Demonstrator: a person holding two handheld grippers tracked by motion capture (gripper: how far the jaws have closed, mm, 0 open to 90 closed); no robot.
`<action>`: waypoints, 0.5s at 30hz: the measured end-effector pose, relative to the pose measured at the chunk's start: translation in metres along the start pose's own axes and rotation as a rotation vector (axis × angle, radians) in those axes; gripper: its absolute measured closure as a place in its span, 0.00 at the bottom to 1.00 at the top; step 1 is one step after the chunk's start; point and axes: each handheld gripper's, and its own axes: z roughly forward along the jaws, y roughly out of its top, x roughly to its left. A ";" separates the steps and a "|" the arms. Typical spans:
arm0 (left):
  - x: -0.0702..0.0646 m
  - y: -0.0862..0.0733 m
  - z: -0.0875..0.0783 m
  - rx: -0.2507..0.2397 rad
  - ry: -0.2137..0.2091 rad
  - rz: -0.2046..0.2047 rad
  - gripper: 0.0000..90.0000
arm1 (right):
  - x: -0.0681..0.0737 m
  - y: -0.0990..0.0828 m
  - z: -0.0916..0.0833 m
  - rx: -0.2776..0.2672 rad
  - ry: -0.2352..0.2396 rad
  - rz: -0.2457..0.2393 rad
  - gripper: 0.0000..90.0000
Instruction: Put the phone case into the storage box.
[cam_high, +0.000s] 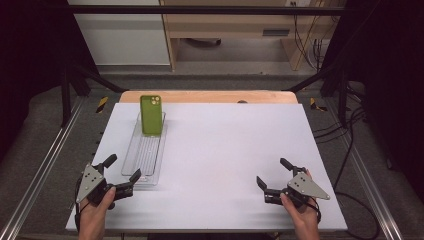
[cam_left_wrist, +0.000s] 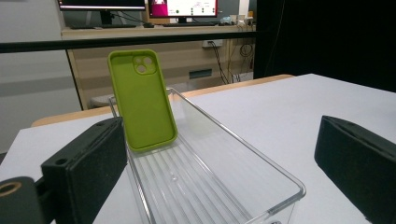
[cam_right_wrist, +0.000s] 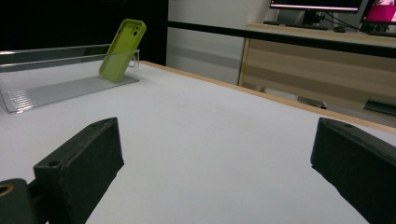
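Left gripper (cam_high: 120, 170) wide open at the near end of the clear tray (cam_high: 131, 150), the nearest thing to its camera.

Its jaws straddle the tray's near end, touching nothing; the green phone case (cam_left_wrist: 141, 100) leans upright against the far end, well beyond the fingers. A good approach probably runs straight along the tray and closes on the case's edges. The right gripper (cam_high: 272, 177), also wide open, waits well apart over the white table (cam_high: 225, 145).
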 end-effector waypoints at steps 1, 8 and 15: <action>0.000 -0.001 0.000 -0.003 0.001 -0.001 0.03 | -0.001 0.000 0.000 -0.004 -0.005 -0.002 0.03; 0.004 -0.004 0.001 -0.015 0.004 -0.001 0.03 | -0.006 -0.001 -0.002 -0.014 -0.027 -0.011 0.03; 0.002 -0.007 0.001 -0.016 0.009 -0.011 0.03 | -0.012 -0.002 -0.003 -0.021 -0.056 -0.026 0.02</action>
